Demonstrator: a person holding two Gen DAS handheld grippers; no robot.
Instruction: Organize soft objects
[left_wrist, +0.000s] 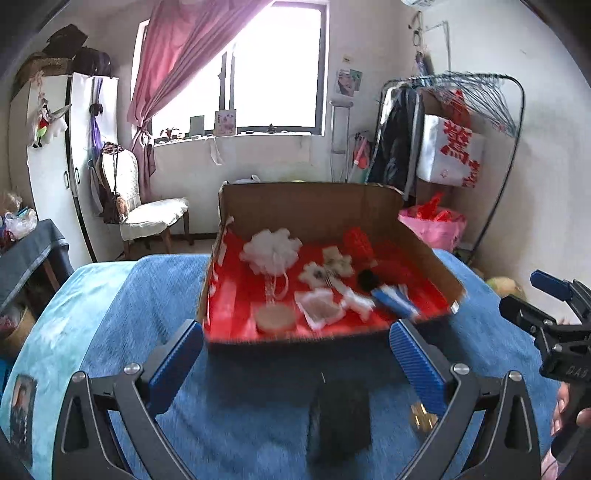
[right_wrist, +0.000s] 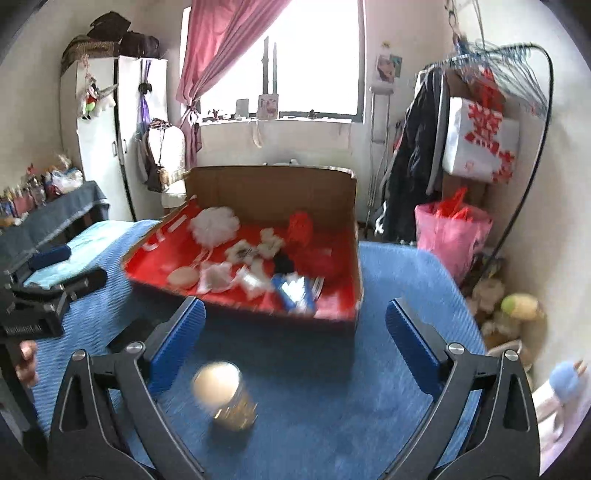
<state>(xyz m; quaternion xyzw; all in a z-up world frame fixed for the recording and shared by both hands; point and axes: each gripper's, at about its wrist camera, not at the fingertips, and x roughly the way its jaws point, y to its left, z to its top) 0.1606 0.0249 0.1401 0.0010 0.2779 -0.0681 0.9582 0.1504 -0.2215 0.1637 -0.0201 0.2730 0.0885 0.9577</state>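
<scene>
A cardboard box (left_wrist: 310, 206) with a red lining sits on a blue bed cover; it also shows in the right wrist view (right_wrist: 273, 184). Inside lie a white mesh bath pouf (left_wrist: 271, 249), white fluffy pieces (left_wrist: 325, 267), a round beige pad (left_wrist: 275, 317), a red item (left_wrist: 356, 240) and a blue and white item (left_wrist: 395, 299). My left gripper (left_wrist: 295, 363) is open and empty, in front of the box. My right gripper (right_wrist: 293, 341) is open and empty, above a blurred jar (right_wrist: 227, 397). A blurred dark object (left_wrist: 341, 417) lies below the left gripper.
A white chair (left_wrist: 147, 210) and wardrobe (left_wrist: 55, 158) stand at the left. A clothes rack (right_wrist: 461, 122) and a pink bag (right_wrist: 450, 232) stand at the right. Plush toys (right_wrist: 509, 310) lie on the floor by the bed. A dark table (right_wrist: 48, 218) is at far left.
</scene>
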